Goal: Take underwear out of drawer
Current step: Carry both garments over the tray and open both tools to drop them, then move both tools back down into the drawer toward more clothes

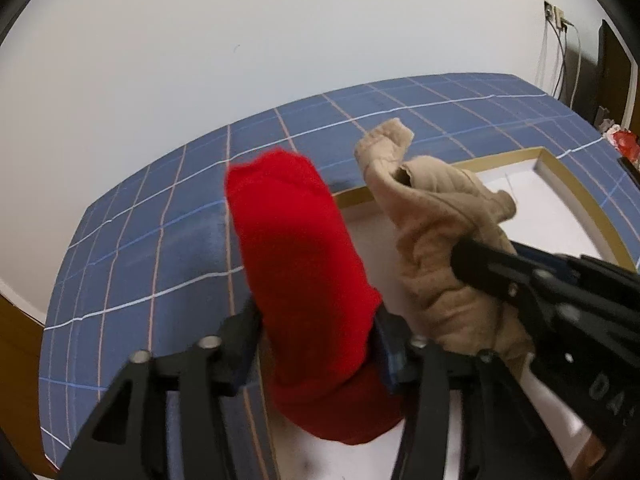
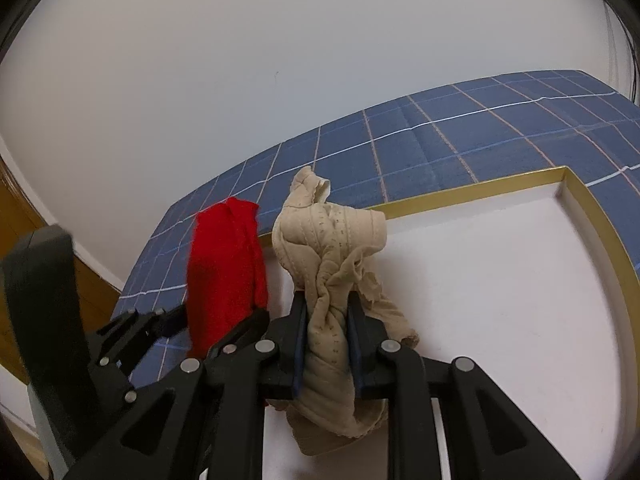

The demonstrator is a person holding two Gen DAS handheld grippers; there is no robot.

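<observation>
My left gripper (image 1: 316, 332) is shut on a red piece of underwear (image 1: 296, 264), which stands up between its jaws. My right gripper (image 2: 328, 316) is shut on a bunched beige piece of underwear (image 2: 332, 248). Both are held above the white drawer (image 2: 500, 280) with a gold rim. In the right wrist view the left gripper (image 2: 216, 320) with the red underwear (image 2: 228, 264) is just to the left. In the left wrist view the right gripper (image 1: 464, 256) holds the beige underwear (image 1: 432, 240) just to the right.
A bed with a blue checked cover (image 1: 160, 248) lies behind and to the left of the drawer. A white wall stands behind it. Cables and a wall socket (image 1: 556, 16) are at the far right. A wooden floor (image 2: 24, 248) shows at the left.
</observation>
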